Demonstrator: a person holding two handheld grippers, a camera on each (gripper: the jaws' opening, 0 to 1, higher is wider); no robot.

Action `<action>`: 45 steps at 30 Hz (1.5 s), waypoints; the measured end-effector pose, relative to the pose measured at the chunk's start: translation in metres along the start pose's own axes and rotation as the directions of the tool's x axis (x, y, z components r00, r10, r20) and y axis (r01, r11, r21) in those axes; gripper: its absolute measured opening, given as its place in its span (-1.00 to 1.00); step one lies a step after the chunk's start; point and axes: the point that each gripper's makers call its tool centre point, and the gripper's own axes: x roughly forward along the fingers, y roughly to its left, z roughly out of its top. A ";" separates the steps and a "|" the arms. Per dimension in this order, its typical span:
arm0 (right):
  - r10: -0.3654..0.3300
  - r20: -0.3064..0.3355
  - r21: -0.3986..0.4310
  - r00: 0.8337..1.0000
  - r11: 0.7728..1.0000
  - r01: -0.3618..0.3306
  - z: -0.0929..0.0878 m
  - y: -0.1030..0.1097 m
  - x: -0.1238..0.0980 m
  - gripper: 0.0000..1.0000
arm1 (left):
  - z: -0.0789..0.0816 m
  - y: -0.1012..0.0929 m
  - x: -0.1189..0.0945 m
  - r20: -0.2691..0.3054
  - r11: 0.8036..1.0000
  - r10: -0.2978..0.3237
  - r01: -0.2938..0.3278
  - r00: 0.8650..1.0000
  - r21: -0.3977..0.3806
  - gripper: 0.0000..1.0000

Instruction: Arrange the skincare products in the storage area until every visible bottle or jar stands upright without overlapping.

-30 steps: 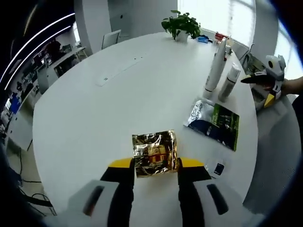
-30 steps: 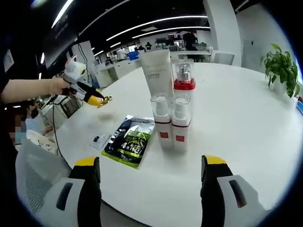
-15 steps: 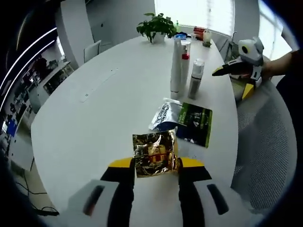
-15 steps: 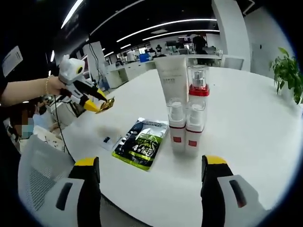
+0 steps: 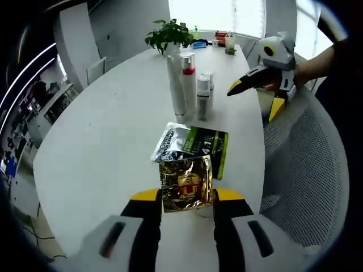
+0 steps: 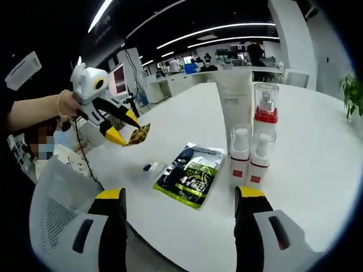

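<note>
The left hand-held gripper (image 5: 186, 203), clamped on a gold sachet (image 5: 185, 183), had carried it from over the bare middle of the table (image 5: 108, 141) to just above the dark sachet (image 5: 193, 144), toward the bottles (image 5: 190, 85). That suggests a set-down beside the group. The right hand-held gripper (image 6: 180, 198) hung open and empty off the table's near edge. A tube (image 6: 235, 110) and three pump bottles stood upright, clustered and touching. No container appeared.

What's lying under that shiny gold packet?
The gold packet, held in the left gripper, hangs above the white table and overlaps the green-black sachet's near edge. Anything directly beneath is hidden.
</note>
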 end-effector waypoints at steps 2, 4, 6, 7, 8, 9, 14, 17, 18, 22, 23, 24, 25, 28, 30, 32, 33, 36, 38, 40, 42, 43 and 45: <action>0.021 0.012 0.003 1.000 1.000 -0.021 0.008 0.003 0.004 0.49 | 0.004 -0.007 0.001 0.004 1.000 -0.008 0.008 1.000 0.012 -0.33; 0.046 0.017 -0.003 0.999 0.999 -0.046 0.014 0.007 0.008 0.47 | 0.008 -0.013 0.002 0.004 0.999 -0.018 0.018 1.000 0.027 -0.33; 0.076 0.023 -0.002 0.997 0.997 -0.076 0.020 0.012 0.013 0.42 | 0.009 -0.018 0.003 -0.004 0.998 -0.030 0.030 1.000 0.048 -0.32; 0.101 0.030 0.006 0.994 0.995 -0.102 0.024 0.016 0.015 0.38 | 0.010 -0.020 0.004 -0.008 0.998 -0.032 0.033 0.999 0.060 -0.32; 0.113 0.031 0.011 0.993 0.993 -0.114 0.025 0.018 0.017 0.35 | 0.011 -0.023 0.005 -0.012 0.997 -0.036 0.037 0.999 0.074 -0.32; 0.121 0.031 0.013 0.992 0.993 -0.121 0.026 0.019 0.019 0.33 | 0.012 -0.025 0.005 -0.013 0.996 -0.039 0.040 0.999 0.081 -0.32; 0.173 0.015 0.002 0.985 0.985 -0.173 0.026 0.033 0.026 0.21 | 0.020 -0.040 0.006 -0.010 0.992 -0.067 0.068 0.998 0.107 -0.32; 0.197 0.011 0.019 0.980 0.980 -0.197 0.024 0.038 0.029 0.11 | 0.023 -0.047 0.006 -0.007 0.989 -0.082 0.082 0.997 0.121 -0.32; 0.236 0.024 0.041 0.971 0.971 -0.237 0.025 0.046 0.029 0.06 | 0.024 -0.049 0.006 -0.006 0.988 -0.087 0.087 0.996 0.127 -0.32; 0.283 0.049 0.116 0.958 0.951 -0.287 0.029 0.051 0.030 -0.19 | 0.028 -0.055 0.007 -0.005 0.984 -0.104 0.103 0.995 0.148 -0.32; 0.289 0.045 0.125 0.956 0.948 -0.293 0.029 0.051 0.031 -0.26 | 0.031 -0.058 0.007 -0.002 0.983 -0.106 0.106 0.994 0.151 -0.32; 0.293 0.044 0.129 0.955 0.946 -0.296 0.029 0.053 0.031 -0.32 | 0.033 -0.060 0.007 0.001 0.982 -0.109 0.108 0.994 0.152 -0.32; 0.297 0.040 0.139 0.954 0.944 -0.299 0.028 0.053 0.033 -0.39 | 0.034 -0.060 0.007 0.006 0.981 -0.115 0.113 0.993 0.157 -0.32; 0.311 0.049 0.201 0.949 0.928 -0.314 0.031 0.052 0.037 -0.48 | 0.041 -0.064 0.005 0.015 0.976 -0.127 0.123 0.992 0.179 -0.32; 0.315 0.056 0.227 0.947 0.920 -0.320 0.031 0.050 0.040 -0.53 | 0.049 -0.069 0.003 0.027 0.973 -0.135 0.127 0.991 0.194 -0.32; 0.315 0.059 0.241 0.947 0.916 -0.320 0.031 0.052 0.040 -0.59 | 0.055 -0.072 0.002 0.035 0.970 -0.138 0.127 0.990 0.208 -0.32; 0.319 0.062 0.248 0.946 0.913 -0.324 0.032 0.053 0.040 -0.64 | 0.056 -0.072 0.002 0.038 0.968 -0.141 0.129 0.989 0.213 -0.32; 0.327 0.079 0.274 0.942 0.901 -0.336 0.035 0.056 0.040 -0.73 | 0.061 -0.078 0.000 0.041 0.964 -0.146 0.133 0.988 0.231 -0.32; 0.330 0.079 0.278 0.941 0.899 -0.338 0.034 0.058 0.040 -0.82 | 0.060 -0.076 0.000 0.042 0.963 -0.139 0.125 0.989 0.239 -0.59; 0.336 0.083 0.280 0.938 0.895 -0.346 0.034 0.059 0.039 -0.96 | 0.063 -0.078 -0.001 0.064 0.968 -0.149 0.132 0.987 0.212 -0.85; 0.348 0.098 0.315 0.932 0.878 -0.360 0.034 0.062 0.037 -0.98 | 0.068 -0.078 0.000 0.106 0.975 -0.147 0.126 0.983 0.183 -0.56; 0.334 0.095 0.310 0.938 0.885 -0.346 0.032 0.061 0.037 -0.98 | 0.067 -0.081 0.002 0.111 0.971 -0.157 0.133 0.981 0.196 -0.44; 0.277 0.074 0.271 0.958 0.919 -0.287 0.025 0.049 0.039 -0.98 | 0.049 -0.078 0.009 0.039 0.974 -0.133 0.124 0.990 0.192 -0.50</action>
